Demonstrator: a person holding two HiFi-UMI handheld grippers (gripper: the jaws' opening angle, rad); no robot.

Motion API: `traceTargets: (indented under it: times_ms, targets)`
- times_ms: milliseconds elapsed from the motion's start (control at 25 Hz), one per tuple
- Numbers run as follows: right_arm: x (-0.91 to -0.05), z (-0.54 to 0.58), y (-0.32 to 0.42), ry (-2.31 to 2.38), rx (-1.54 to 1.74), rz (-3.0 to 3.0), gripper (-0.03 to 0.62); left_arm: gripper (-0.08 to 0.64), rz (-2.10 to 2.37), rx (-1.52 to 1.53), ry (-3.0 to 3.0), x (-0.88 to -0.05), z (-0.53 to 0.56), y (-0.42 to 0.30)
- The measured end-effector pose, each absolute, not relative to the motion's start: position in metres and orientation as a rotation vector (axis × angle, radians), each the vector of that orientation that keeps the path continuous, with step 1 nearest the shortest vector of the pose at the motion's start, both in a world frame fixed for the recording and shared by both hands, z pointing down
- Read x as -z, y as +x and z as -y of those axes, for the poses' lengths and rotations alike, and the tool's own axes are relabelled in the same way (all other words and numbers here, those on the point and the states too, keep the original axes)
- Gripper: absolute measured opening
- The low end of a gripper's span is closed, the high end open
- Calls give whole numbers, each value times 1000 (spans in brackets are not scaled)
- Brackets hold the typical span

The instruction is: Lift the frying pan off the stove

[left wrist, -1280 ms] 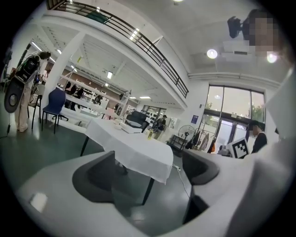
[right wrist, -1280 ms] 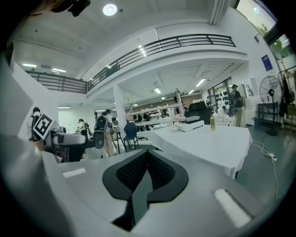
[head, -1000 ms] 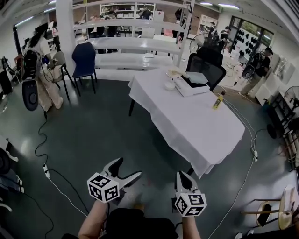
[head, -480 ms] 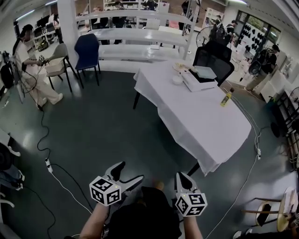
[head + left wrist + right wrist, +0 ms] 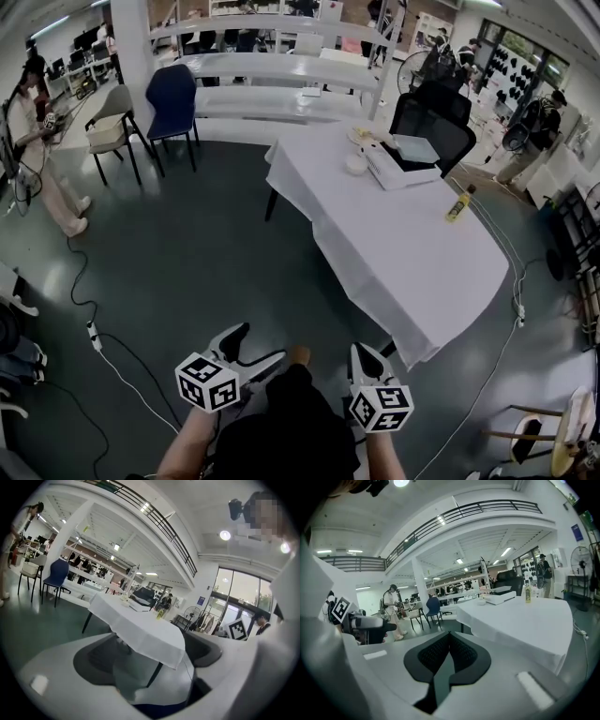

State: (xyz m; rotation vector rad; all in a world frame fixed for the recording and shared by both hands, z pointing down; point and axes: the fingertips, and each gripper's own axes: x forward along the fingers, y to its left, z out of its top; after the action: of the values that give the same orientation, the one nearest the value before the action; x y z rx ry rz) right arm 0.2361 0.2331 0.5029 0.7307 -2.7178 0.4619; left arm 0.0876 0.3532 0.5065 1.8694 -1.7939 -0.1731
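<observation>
Left claw (image 5: 257,342) gapes, right claw (image 5: 362,352) is pinched together, both empty and carried low, since the stove (image 5: 401,167) on the tabletop (image 5: 412,253) lies far ahead.

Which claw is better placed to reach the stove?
Right, marginally. The stove sits at the far end of the table, on the side of the right claw. Both claws are far off. The right is shut, though; the left claw is open.

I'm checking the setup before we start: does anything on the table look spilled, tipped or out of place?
Nothing stands out. The table has its white cloth lying smooth; the stove, a small bowl beside it and a yellow bottle sit upright, with no spill visible.
</observation>
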Motion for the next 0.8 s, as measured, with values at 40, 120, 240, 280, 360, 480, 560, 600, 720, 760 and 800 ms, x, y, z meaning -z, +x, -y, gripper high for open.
traceTargets:
  times_ms: [40, 120, 240, 280, 360, 480, 560, 600, 720, 760, 800]
  targets:
    - [-503, -224, 230, 729, -462, 2721, 6, 383, 1795, 179, 1870, -506, -344, 82]
    - [-503, -203, 216, 723, -462, 2729, 6, 383, 1806, 188, 1872, -504, -324, 70]
    - [-502, -172, 195, 713, -458, 2736, 6, 383, 1812, 189, 1879, -500, -291, 51]
    - [-500, -161, 187, 710, -455, 2738, 6, 383, 1815, 188, 1882, -498, -280, 44]
    - [-494, -137, 173, 705, -452, 2745, 6, 383, 1823, 184, 1889, -491, -258, 29]
    - [-487, -98, 151, 690, -439, 2746, 6, 383, 1834, 183, 1896, -482, -220, 7]
    - [-484, -73, 136, 681, -429, 2747, 6, 383, 1840, 187, 1892, -481, -195, -8]
    - [-484, -60, 129, 681, -427, 2747, 6, 383, 1842, 191, 1887, -482, -183, -15]
    - [-484, -24, 112, 683, -428, 2747, 6, 383, 1852, 211, 1877, -482, -150, -35]
    - [-485, -15, 107, 680, -426, 2745, 6, 383, 1856, 218, 1878, -481, -140, -41]
    - [-486, -6, 102, 678, -425, 2744, 6, 383, 1860, 222, 1880, -480, -131, -46]
